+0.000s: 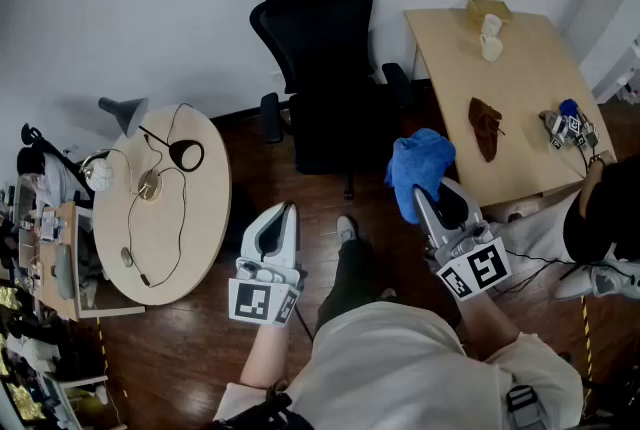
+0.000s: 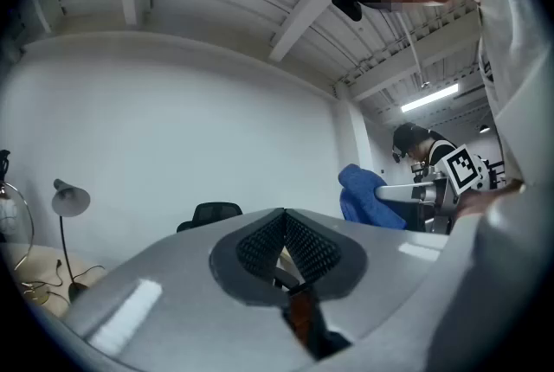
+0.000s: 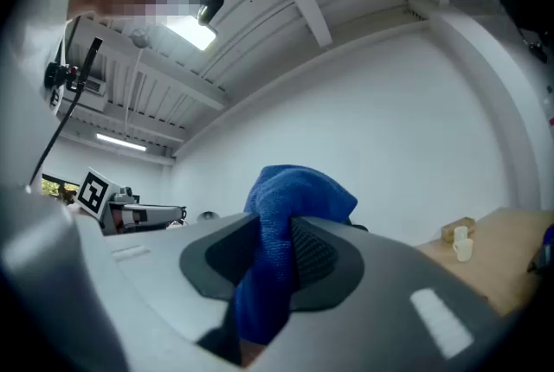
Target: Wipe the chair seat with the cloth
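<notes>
Cloth (image 1: 420, 168) pinched tight in the right gripper (image 1: 428, 203), wad leading, ready for the chair seat (image 1: 335, 138); left gripper (image 1: 284, 211) clenched empty, aside.

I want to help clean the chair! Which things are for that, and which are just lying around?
For the job:
- blue terry cloth, clamped in the right gripper
- black mesh-backed office chair

Just lying about:
- brown crumpled rag and white cups on the square wooden table
- grey desk lamp on the round wooden table
</notes>
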Motion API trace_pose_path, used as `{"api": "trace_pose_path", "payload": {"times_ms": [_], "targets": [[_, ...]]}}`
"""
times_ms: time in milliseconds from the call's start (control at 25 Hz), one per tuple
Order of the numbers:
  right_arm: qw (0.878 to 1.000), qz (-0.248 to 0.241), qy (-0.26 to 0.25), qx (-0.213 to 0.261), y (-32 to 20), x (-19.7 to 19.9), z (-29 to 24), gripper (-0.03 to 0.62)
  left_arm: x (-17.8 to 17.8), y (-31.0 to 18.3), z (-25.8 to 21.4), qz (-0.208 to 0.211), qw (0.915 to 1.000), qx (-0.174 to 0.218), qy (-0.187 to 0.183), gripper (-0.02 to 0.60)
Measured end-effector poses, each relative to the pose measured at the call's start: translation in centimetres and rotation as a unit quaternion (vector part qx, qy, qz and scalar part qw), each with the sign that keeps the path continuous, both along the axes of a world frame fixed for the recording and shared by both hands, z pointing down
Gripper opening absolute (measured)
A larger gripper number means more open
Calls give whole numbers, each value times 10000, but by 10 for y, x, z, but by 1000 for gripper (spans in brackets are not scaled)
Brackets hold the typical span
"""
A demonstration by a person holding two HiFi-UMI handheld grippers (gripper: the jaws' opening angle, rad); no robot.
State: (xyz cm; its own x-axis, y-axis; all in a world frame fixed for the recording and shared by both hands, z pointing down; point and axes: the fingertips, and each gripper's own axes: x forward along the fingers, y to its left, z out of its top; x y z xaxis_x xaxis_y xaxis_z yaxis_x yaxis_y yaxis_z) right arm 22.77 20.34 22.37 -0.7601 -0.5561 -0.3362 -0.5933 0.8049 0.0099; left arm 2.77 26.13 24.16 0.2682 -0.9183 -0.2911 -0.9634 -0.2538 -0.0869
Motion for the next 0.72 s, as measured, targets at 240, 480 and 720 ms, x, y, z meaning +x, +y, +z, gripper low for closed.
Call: {"api": "trace_pose_path", "payload": {"times_ms": [240,480,720], "targets": [[9996,117,165,-192,-77,-51,-9,98,-49,-86,-16,174,9997,-54,137,31],[9991,271,270,-170,-170,-118,-53,98,-118,-184,-50,280,9992,-26,282,31],[9978,478,347,-311,-251,-167,-64,98,-177,-263,-54,361,9987,-72,341,31]]}}
